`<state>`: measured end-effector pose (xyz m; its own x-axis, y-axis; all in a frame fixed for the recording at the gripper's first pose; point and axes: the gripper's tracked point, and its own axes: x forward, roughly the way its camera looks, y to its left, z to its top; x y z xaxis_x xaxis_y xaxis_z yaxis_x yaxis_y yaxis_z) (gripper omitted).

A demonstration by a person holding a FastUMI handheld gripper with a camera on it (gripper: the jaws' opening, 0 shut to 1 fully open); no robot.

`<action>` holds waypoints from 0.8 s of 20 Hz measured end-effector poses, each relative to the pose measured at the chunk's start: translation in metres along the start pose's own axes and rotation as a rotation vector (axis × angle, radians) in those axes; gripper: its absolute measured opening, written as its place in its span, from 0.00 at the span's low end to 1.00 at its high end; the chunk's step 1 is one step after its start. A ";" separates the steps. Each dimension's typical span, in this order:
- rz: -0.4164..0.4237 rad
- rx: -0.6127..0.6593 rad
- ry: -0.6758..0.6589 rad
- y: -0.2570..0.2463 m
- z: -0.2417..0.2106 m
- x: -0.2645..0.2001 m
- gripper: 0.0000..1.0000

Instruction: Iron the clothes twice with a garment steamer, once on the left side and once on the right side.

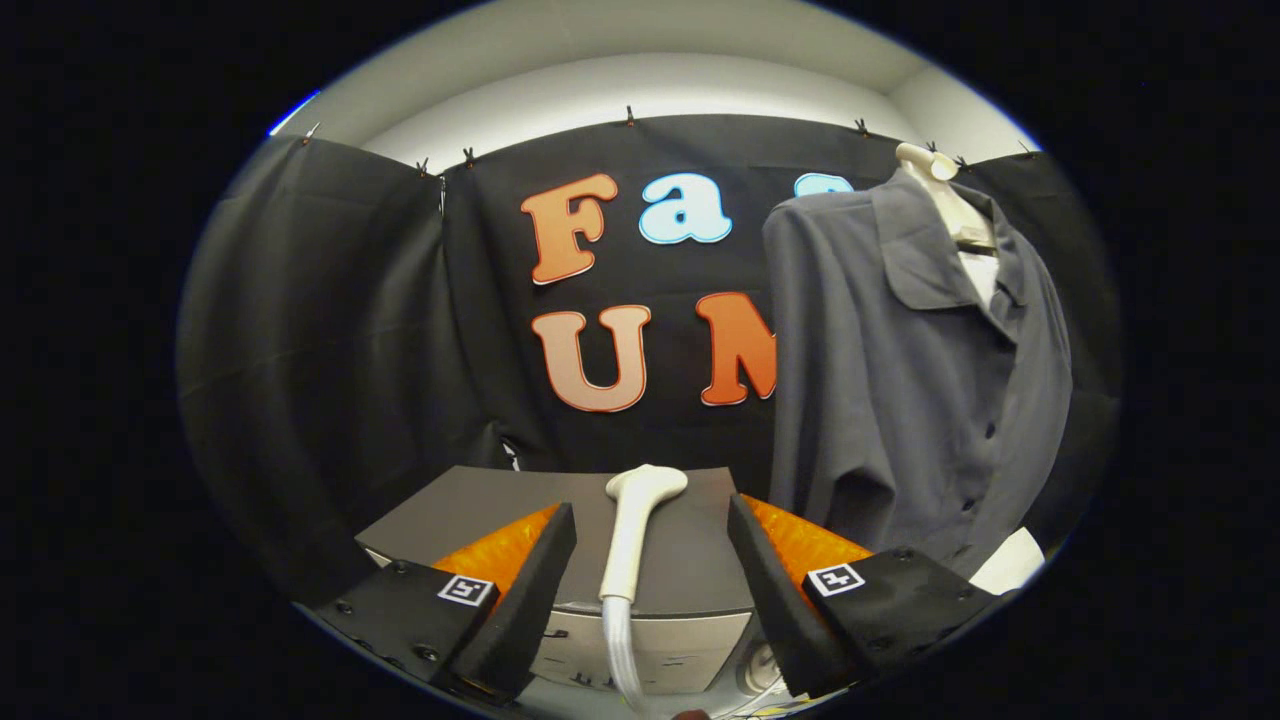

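Claw (650, 540) gapes wide, gripping nothing; white steamer head (632, 535) lies between its fingers; grey shirt (900, 370) hangs beyond.

This is a staged recording booth, not a lived-in room: black cloth (330, 350) clipped up with small clamps (630, 116) forms the walls beneath a plain white ceiling (640, 90), and a grey shirt (900, 370) hangs on a mannequin torso (935, 165) beside a grey cabinet (600, 510).

White plastic steamer head (640, 520) lying on the grey cabinet's top (690, 560), between the gripper's (650, 560) spread fingers, grey collared shirt (900, 370) hanging beyond its right edge
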<state>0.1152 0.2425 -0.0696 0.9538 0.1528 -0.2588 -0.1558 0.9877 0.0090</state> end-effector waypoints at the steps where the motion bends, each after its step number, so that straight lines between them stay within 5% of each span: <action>1: -0.001 -0.003 0.020 0.006 -0.005 0.012 0.98; 16: -0.112 -0.037 0.267 0.013 -0.071 0.159 0.98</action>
<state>0.2471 0.2779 -0.1790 0.8648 0.0244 -0.5016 -0.0674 0.9954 -0.0678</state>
